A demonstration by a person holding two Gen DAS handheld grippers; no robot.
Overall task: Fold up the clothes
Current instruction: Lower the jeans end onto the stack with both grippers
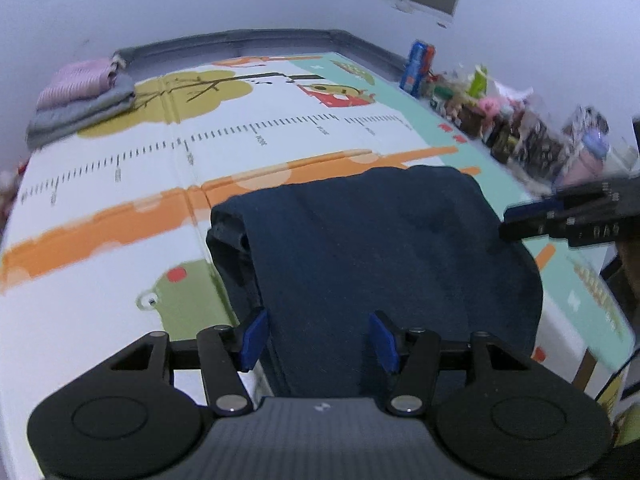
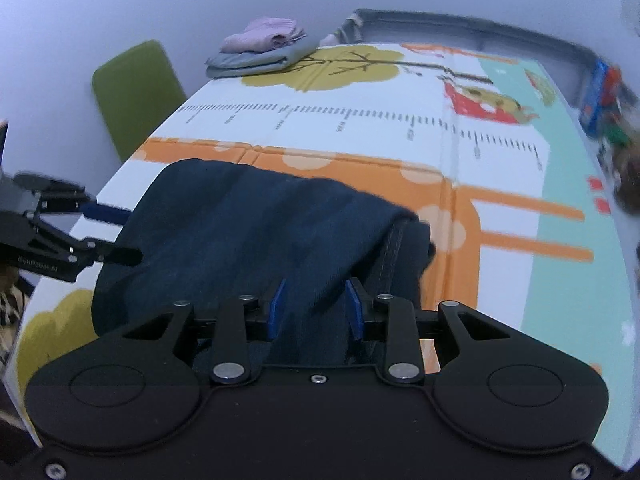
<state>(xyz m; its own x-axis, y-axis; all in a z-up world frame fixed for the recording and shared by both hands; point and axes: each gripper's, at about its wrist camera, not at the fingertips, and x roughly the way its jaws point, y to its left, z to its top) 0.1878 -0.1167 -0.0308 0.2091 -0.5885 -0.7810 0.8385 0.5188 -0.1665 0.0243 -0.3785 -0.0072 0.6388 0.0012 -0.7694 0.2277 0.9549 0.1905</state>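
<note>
Two grippers are working at one dark navy garment that is lying folded on the cartoon play mat covering the table. L gripper is sitting at the garment's near edge w/ its blue pads spread wide apart; cloth is running between them but nothing is pinching it, so the jaws are released. R gripper is sitting at its own near edge of the same cloth, pads also parted w/ fabric passing through the gap, no clamp showing.

In the left wrist view, the R gripper is poking in from 3 o'clock, tips touching or just beside the garment's far side; too blurred to say which. In the right wrist view, the L gripper is coming in from 9 o'clock, tips at the cloth's edge. A stitched hem is showing on the garment's folded side at approx 2 o'clock of the R gripper.

At the mat's far corner, approx 11 o'clock in the left view, a stack of folded clothes is sitting, pink on top of grey, well apart from the navy piece. A green chair is standing beside the table at 10 o'clock in the right view. Assorted clutter is lining the mat's edge at 2 o'clock in the left view, blurred.
</note>
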